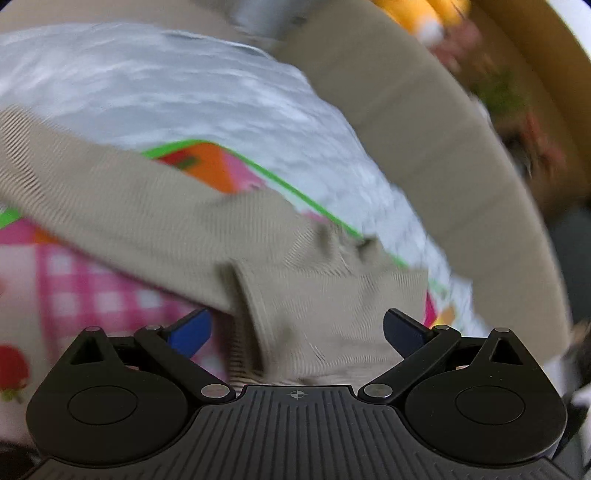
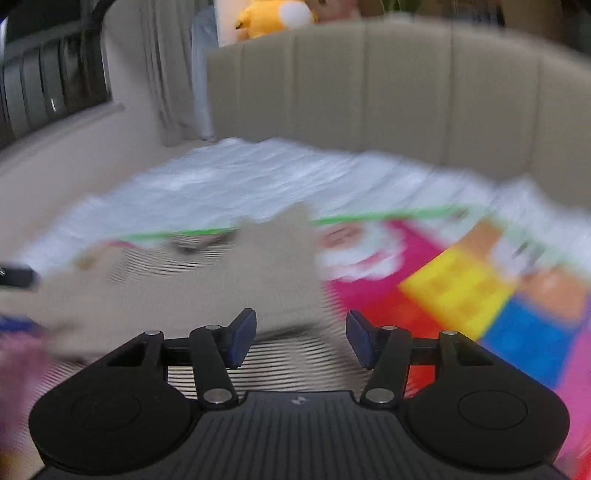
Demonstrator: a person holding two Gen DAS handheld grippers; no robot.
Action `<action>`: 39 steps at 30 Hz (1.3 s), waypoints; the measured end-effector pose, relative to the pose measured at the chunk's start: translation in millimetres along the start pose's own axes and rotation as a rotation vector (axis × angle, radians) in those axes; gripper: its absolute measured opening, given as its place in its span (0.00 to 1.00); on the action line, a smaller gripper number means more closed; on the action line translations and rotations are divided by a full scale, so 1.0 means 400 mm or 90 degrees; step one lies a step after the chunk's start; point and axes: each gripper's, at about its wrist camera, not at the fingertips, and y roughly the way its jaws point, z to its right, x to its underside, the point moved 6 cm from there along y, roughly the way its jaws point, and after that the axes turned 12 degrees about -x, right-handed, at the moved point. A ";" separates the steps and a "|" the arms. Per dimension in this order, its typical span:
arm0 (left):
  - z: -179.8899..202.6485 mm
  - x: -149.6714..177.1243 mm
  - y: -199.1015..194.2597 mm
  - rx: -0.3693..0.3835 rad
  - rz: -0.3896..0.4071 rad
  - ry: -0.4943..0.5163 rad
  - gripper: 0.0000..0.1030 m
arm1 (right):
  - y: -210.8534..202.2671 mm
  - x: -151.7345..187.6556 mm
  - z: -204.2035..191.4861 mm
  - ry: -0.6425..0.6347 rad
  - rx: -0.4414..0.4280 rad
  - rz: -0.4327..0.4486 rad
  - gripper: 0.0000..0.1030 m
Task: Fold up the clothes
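The left gripper stood with jaws spread wide, and the right gripper likewise gaped, nothing clamped between its fingers

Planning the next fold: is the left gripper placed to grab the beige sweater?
Probably yes: the left gripper has its jaws spread wide with the beige sweater bunched between them, nothing in the way.

A bed with a bright play mat and a padded headboard

A colourful mat with a green border, pink checks and yellow, orange and blue blocks lies on a white quilted cover. Behind it stands a beige panelled headboard, a yellow plush toy above it. Curtains hang beside a dark window.
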 end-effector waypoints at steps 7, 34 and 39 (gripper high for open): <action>0.036 0.046 0.108 -0.139 -0.036 0.110 0.66 | -0.008 0.038 0.096 0.070 0.006 0.029 0.54; 0.286 -0.110 0.093 -0.200 0.097 0.418 0.16 | -0.057 0.048 0.177 0.157 0.030 0.046 0.69; 0.138 -0.173 0.096 -0.251 0.120 0.306 0.43 | -0.018 0.072 0.164 0.127 0.041 -0.004 0.69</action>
